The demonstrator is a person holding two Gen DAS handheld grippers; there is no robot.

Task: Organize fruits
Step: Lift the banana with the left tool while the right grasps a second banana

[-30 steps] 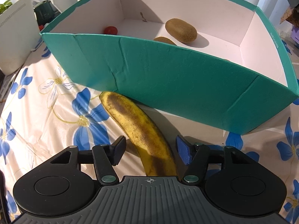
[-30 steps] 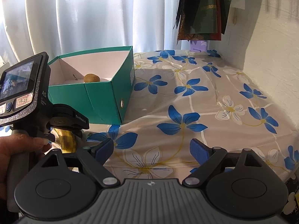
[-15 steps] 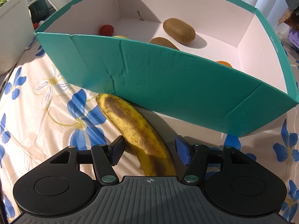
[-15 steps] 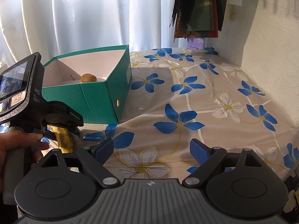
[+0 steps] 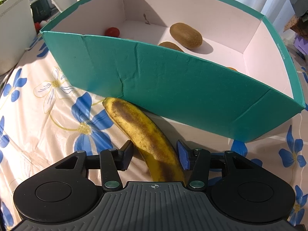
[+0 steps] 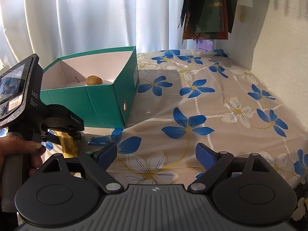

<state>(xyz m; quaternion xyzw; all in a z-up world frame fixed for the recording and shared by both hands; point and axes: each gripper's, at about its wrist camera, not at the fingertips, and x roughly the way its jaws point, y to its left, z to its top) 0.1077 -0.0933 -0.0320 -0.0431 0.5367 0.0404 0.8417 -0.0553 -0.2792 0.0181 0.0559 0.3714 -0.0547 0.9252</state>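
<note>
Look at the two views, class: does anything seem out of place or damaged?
Yes. The banana, heavily browned, lies on the cloth against the box's outer wall, while the kiwis sit inside. The box's near wall is creased and dented. The left gripper straddles the banana, jaws just closing.
</note>
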